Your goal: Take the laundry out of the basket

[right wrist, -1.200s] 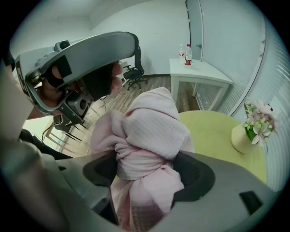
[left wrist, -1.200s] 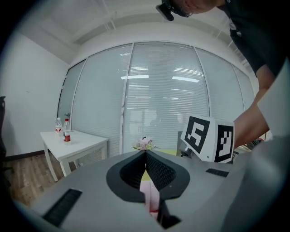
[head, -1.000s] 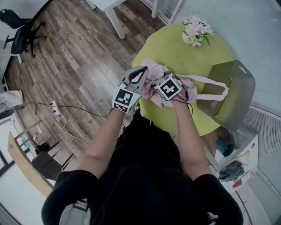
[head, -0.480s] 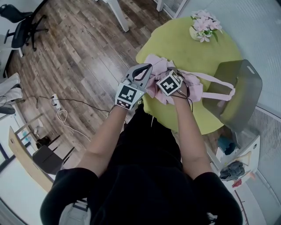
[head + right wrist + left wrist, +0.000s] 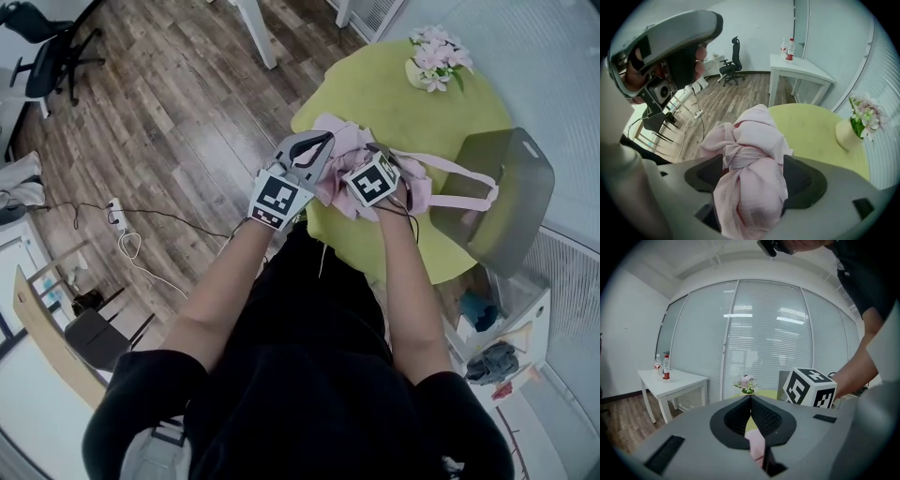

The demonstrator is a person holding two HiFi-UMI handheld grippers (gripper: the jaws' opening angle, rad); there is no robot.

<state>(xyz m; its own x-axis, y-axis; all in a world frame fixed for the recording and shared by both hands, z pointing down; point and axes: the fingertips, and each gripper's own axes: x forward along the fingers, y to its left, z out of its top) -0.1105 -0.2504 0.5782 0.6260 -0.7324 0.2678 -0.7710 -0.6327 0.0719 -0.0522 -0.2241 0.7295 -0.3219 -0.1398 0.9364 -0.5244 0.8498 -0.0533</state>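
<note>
A pink laundry bundle (image 5: 349, 150), knotted in the middle, lies on the near edge of the round yellow-green table (image 5: 412, 112). My right gripper (image 5: 373, 161) points steeply down onto it. In the right gripper view the knotted bundle (image 5: 752, 154) fills the wide gap between the jaws and touches both pads of my right gripper (image 5: 752, 161). My left gripper (image 5: 324, 141) is at the bundle's left side, shut on a fold of pink cloth (image 5: 757, 446). A pink strap (image 5: 450, 171) runs to the grey basket (image 5: 511, 197), tipped at the table's right.
A vase of pink flowers (image 5: 429, 66) stands at the table's far side. A white table (image 5: 797, 65) with bottles and an office chair (image 5: 731, 68) are beyond. A cable and power strip (image 5: 117, 230) lie on the wooden floor; a low shelf (image 5: 497, 347) stands at the right.
The right gripper has sunk a little onto the bundle. The left gripper keeps its place with the cloth in it. The bundle stays on the table.
</note>
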